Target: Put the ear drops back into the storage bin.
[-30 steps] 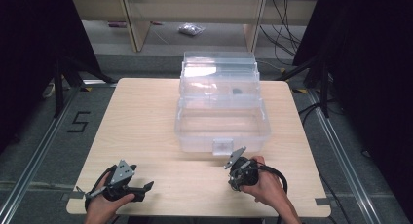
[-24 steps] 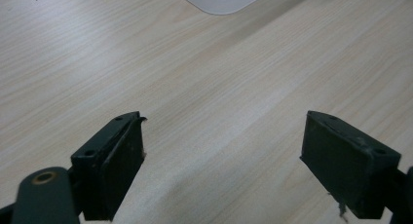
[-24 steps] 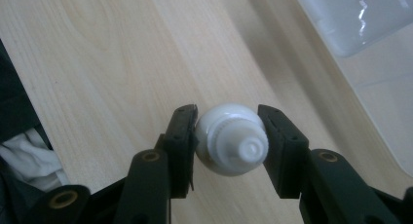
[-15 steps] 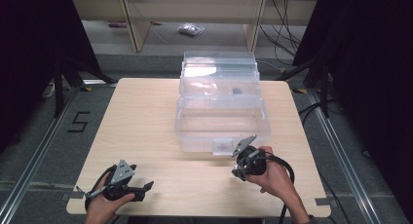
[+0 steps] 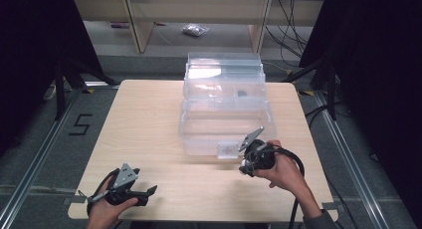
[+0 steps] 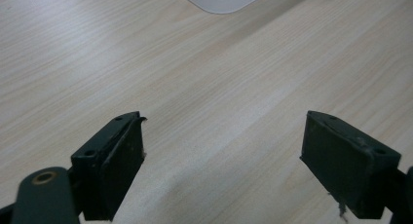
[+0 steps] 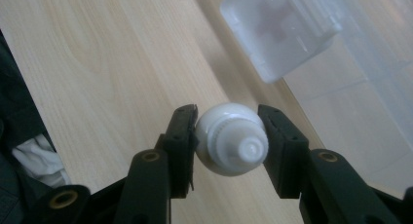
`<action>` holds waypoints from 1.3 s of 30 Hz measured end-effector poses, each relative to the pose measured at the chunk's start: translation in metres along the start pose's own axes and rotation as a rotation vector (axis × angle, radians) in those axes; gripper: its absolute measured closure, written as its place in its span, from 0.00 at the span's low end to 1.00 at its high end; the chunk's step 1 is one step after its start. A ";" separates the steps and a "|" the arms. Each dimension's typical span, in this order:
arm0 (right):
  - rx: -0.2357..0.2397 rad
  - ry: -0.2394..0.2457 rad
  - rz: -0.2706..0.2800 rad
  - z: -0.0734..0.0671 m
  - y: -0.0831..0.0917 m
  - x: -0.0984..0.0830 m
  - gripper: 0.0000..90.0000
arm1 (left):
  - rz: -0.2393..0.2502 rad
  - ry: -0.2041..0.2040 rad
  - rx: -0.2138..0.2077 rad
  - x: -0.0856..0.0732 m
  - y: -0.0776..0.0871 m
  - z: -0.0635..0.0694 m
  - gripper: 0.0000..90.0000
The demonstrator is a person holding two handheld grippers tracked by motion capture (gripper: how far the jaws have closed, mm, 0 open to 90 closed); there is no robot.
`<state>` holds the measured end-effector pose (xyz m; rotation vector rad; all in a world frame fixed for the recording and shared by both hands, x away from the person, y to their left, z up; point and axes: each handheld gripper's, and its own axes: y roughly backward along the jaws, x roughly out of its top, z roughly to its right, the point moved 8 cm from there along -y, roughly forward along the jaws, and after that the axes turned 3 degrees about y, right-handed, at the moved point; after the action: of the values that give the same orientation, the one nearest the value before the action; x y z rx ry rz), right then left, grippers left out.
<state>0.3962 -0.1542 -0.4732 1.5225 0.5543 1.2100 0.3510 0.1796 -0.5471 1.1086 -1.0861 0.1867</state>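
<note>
Right gripper pinching a white screw-cap bottle at the clear tiered box's six-o'clock latch, likely for stowing. Left gripper spread, idle at seven o'clock.

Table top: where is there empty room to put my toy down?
The wooden table is bare left of the clear plastic box, down to the left hand-held gripper. It is crowded by the box's latch, beside the right hand-held gripper.
</note>
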 end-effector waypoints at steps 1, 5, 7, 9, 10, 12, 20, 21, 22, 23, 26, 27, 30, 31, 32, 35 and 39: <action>0.005 -0.016 0.003 0.001 0.003 0.001 0.67 | 0.006 -0.003 0.002 0.000 0.000 0.000 0.17; 0.009 -0.020 0.001 0.003 0.007 0.002 0.67 | -0.003 -0.002 -0.001 0.000 0.000 0.000 0.17; 0.012 -0.009 -0.001 0.007 0.012 0.004 0.67 | 0.002 -0.003 0.000 0.000 0.000 0.000 0.17; 0.015 0.008 -0.004 0.008 0.014 0.005 0.67 | -0.010 -0.018 0.002 -0.001 0.000 -0.001 0.17; 0.019 0.018 -0.005 0.009 0.018 0.006 0.67 | 0.002 -0.003 0.000 0.000 0.000 0.000 0.17; 0.017 0.004 -0.003 0.010 0.020 0.008 0.67 | -0.004 -0.003 -0.001 0.000 0.000 0.000 0.17; 0.006 0.003 -0.005 0.021 0.038 0.018 0.67 | 0.000 -0.006 0.002 0.000 0.000 0.000 0.17; 0.002 0.002 -0.004 0.023 0.040 0.019 0.67 | -0.005 -0.010 0.005 -0.001 0.000 0.000 0.17; 0.005 -0.001 -0.003 0.024 0.042 0.020 0.67 | -0.001 0.000 -0.001 0.000 0.000 0.000 0.17; 0.000 -0.008 -0.004 0.027 0.045 0.021 0.67 | 0.000 -0.001 0.000 0.000 0.000 0.000 0.17; -0.003 -0.002 0.000 0.032 0.050 0.025 0.67 | -0.007 -0.012 0.005 -0.001 0.000 -0.001 0.17; -0.006 -0.013 -0.002 0.034 0.052 0.025 0.67 | -0.003 -0.007 0.001 0.000 0.000 -0.001 0.17; -0.007 -0.037 -0.005 0.038 0.056 0.027 0.67 | -0.008 -0.015 0.004 -0.001 0.000 -0.001 0.17; -0.011 -0.032 -0.011 0.042 0.058 0.028 0.67 | -0.011 -0.018 0.002 -0.001 0.000 -0.001 0.17; -0.011 -0.032 -0.011 0.042 0.058 0.028 0.67 | -0.009 -0.017 0.003 -0.001 0.000 -0.001 0.17; -0.021 -0.031 -0.014 0.051 0.060 0.029 0.67 | 0.004 -0.001 0.003 0.000 0.000 0.000 0.17; -0.029 -0.040 -0.010 0.062 0.064 0.032 0.67 | -0.004 -0.006 0.000 0.000 0.000 0.000 0.17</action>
<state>0.4485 -0.1755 -0.3973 1.5142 0.5153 1.1726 0.3511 0.1802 -0.5474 1.1120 -1.0889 0.1804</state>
